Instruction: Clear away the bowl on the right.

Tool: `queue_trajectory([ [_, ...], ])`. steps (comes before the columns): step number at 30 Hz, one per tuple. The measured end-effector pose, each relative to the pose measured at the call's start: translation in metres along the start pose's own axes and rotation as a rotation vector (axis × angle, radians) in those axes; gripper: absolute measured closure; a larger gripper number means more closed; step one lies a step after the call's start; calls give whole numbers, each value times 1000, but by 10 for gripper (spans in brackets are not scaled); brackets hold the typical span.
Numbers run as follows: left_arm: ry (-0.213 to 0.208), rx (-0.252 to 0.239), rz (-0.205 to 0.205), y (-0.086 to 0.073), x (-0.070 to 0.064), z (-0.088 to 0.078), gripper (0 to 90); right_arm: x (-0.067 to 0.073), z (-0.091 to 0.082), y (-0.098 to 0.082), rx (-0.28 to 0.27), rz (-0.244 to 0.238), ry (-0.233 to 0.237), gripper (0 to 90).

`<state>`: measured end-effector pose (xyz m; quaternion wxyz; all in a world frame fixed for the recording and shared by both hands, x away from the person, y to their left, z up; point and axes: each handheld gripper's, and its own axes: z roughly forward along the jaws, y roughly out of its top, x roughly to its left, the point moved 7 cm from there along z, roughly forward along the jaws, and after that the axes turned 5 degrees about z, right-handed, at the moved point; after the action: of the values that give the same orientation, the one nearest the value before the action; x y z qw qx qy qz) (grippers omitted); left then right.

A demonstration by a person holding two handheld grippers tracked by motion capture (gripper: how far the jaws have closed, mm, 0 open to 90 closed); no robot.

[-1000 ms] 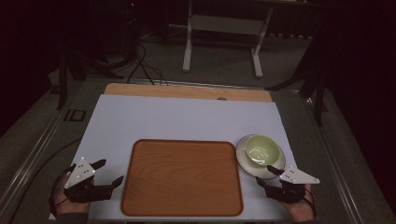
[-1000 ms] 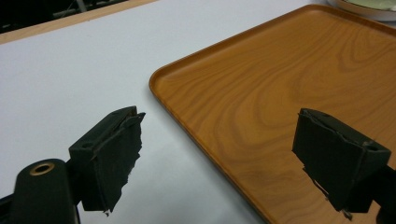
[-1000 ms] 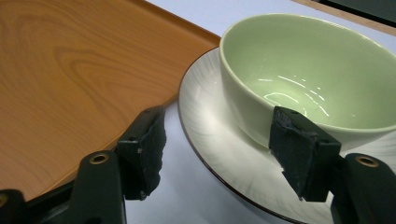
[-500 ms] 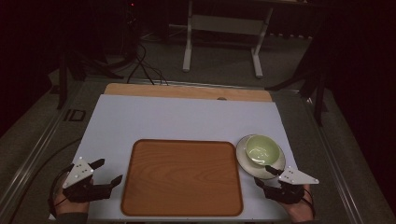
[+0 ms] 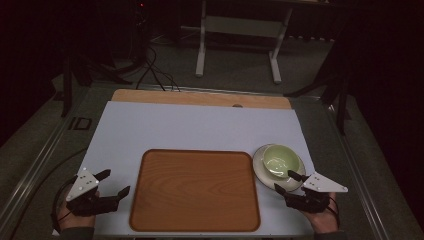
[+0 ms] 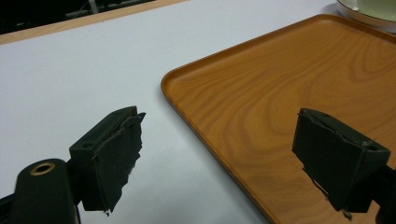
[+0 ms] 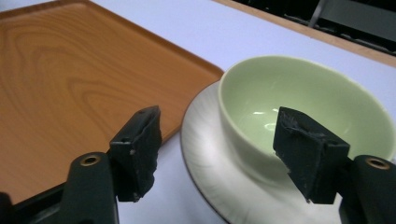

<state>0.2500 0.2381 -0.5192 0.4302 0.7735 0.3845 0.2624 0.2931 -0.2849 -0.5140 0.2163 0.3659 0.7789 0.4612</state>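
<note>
Jaws on right gripper spread wide, nothing between them. In the right gripper view one jaw hangs over the gap between tray and saucer, the other sits in front of the bowl's near rim; contact with the bowl can't be told. In the high view right gripper is at the near right of the bench, jaw tips at the near edge of the saucer.

Left gripper also wide, holding nothing. One jaw over the white bench sheet, the other over the tray's near-left part. High view: left gripper near left, just beside the tray's left edge, a hand behind it.

Green bowl sits upright in the pale saucer, empty, just right of the tray's far-right corner. Tray is orange wood-grain, flat, empty, centred near side of the bench. Wooden strip along the bench's far edge. Beyond it, dark floor with cables and a white frame stand.
</note>
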Motion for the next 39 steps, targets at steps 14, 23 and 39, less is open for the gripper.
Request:
queue_trajectory([
  [14, 7, -10, 1, 1, 0, -2, 153, -13, 7, 15, -1, -27, -23, 258],
  [23, 12, -14, 2, 1, 1, -2, 154, -23, 12, 21, 12, -39, -15, 215],
  [39, 24, -26, -2, 2, 2, -4, 154, -47, 21, 21, 61, -45, -60, 166],
])
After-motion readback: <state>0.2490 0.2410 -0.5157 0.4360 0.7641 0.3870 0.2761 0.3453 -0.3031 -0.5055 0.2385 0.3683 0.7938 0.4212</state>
